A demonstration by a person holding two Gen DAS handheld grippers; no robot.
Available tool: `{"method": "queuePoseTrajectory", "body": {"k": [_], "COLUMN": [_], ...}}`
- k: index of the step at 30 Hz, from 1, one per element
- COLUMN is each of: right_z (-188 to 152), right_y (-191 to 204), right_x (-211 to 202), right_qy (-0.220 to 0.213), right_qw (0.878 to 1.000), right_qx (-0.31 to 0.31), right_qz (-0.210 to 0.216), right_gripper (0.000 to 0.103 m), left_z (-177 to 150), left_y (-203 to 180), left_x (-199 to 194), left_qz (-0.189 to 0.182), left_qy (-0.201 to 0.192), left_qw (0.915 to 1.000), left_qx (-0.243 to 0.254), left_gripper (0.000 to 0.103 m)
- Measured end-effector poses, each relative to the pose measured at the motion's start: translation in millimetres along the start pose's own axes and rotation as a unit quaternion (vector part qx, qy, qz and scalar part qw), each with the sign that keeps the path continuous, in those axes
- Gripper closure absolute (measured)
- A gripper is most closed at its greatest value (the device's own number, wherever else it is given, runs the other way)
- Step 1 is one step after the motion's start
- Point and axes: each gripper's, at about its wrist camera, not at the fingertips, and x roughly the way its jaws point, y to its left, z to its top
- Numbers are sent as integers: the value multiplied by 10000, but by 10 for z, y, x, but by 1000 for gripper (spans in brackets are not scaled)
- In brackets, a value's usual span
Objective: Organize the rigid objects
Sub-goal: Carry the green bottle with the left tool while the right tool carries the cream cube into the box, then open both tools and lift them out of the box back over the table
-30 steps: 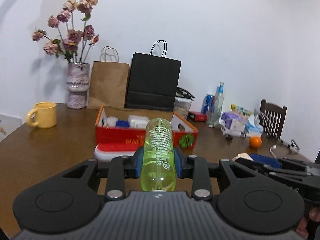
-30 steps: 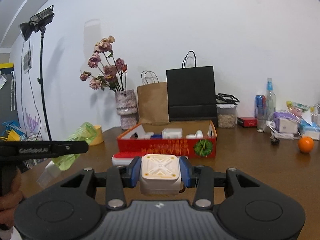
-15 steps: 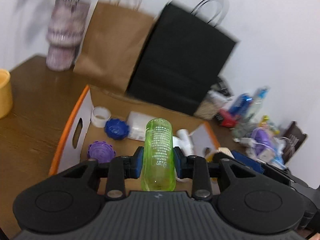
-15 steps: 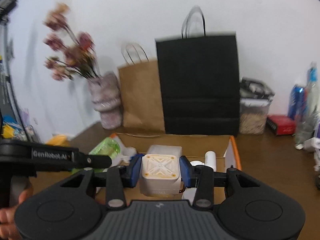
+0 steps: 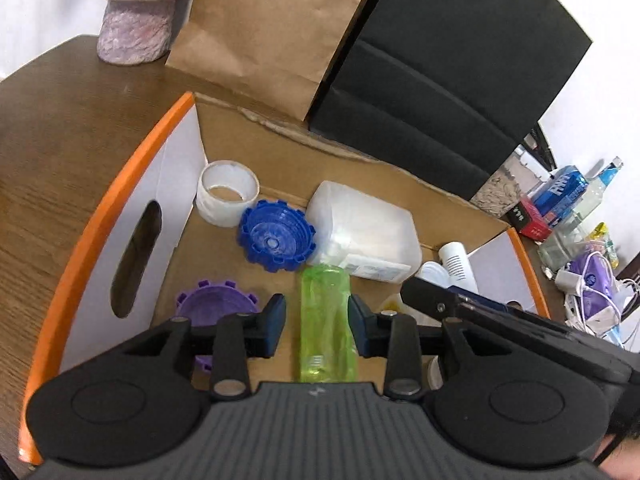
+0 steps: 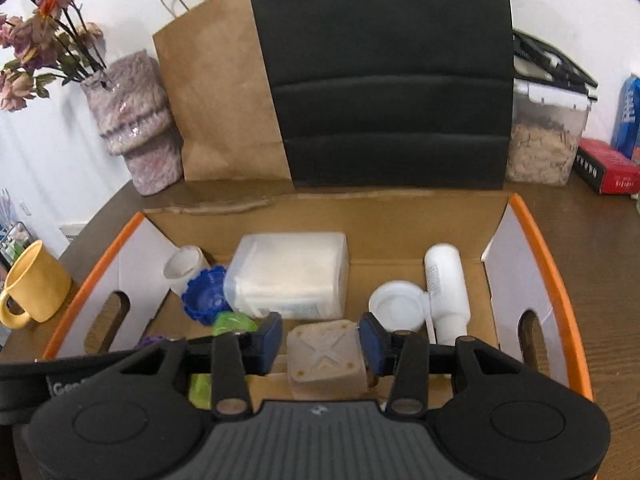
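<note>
Green and see-through, the plastic bottle (image 5: 326, 320) lies on the cardboard floor of the box (image 5: 92, 248), between the two pads of my left claw (image 5: 317, 326). I see a gap on each side of the bottle, so this claw is open and does not grip it. The far end of the bottle touches the white jug (image 5: 364, 232), and the blue gear cap (image 5: 276, 240) is just beside it. A purple gear cap (image 5: 216, 306) sits partly under the left finger.

My right claw (image 6: 322, 342) is also spread open. The beige cube (image 6: 326, 358) rests on the box floor between its pads, with small gaps on both sides. Near it lie a white lid (image 6: 396, 308) and a white tube (image 6: 446, 286). The box stands on the wooden desk (image 6: 608, 280), in front of a brown paper bag (image 6: 224, 92) and a black bag (image 6: 384, 72).
</note>
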Motion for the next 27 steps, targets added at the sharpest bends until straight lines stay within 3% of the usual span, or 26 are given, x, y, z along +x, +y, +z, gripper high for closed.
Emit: {"method": "queuePoseTrajectory", "body": {"k": [7,9,13,16,18,22,24,27], "right_z": [84,83,34,-77,-181,-475,-630,-918], "right_y": [11,6,-20,-47,-46,6,38,84], "right_x": [-375,-557,-1010,-1388,-1599,-2021,-2188,-2434], "right_qy": [-312,-403,-611,-828,-905,-1094,-1303,-1828], "right_qw": [9994,9989,9975,9956,9947,9914,9886,9796], "right_qx": [-117,-160,-237,-284,-328,-487,-529,-662], "right_qz": [-96,-162,-279,-338,-371,-519,-540,-508], "right_gripper": [55,54,50,45,45,43,33,19], "left_z": [119,97,-62,-234,-379,-673,-835,-1090], "left_y": [-82,-105,-189,-259,-330,-442,-468,-481], "left_x": [-457,-647,-1031,-1363,-1597,-1999,-2181,-2409], "left_qz": [29,-21,9,55,126,314,557,772], "left_qy": [-322,-496,-731,-1031,-1320,-1768,-2160,-2815], "left_qw": [9992,9982,9933,9865,9786,9618,9510,9275], "left_qx": [225,342,894,1272,1576,2066,2140,2336], "left_gripper": [63,56,54,46,39,33,30,20]}}
